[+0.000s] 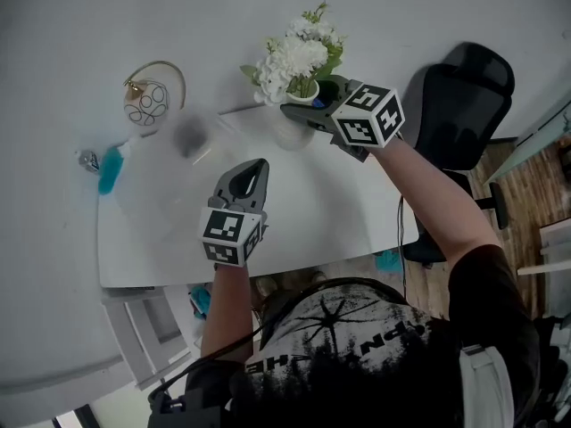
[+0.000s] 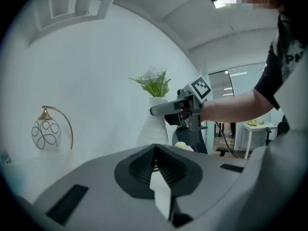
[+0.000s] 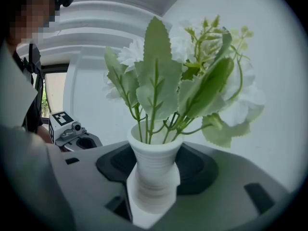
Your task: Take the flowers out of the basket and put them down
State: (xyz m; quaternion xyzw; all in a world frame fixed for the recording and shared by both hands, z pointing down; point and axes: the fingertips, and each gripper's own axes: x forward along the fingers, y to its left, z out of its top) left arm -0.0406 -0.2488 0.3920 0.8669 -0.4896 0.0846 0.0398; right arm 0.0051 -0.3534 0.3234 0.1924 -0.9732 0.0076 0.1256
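Observation:
A bunch of white flowers with green leaves (image 1: 294, 61) (image 3: 178, 81) stands in a small ribbed white pot (image 3: 154, 162). My right gripper (image 1: 299, 108) (image 3: 154, 177) is shut on the pot's neck and holds it upright in the air at the far side of the white table (image 1: 321, 221). Just below it, a taller white vase-like container (image 1: 290, 134) (image 2: 153, 131) stands on the table. In the left gripper view the flowers (image 2: 154, 83) show above the right gripper (image 2: 155, 111). My left gripper (image 1: 257, 166) (image 2: 155, 150) is shut and holds nothing, over the table's middle, apart from the pot.
A gold arch ornament with a patterned white ball (image 1: 152, 96) (image 2: 46, 131) stands at the table's far left. Beside it lie a teal object (image 1: 111, 169) and a small metal piece (image 1: 87, 159). A black office chair (image 1: 464, 96) is to the right of the table.

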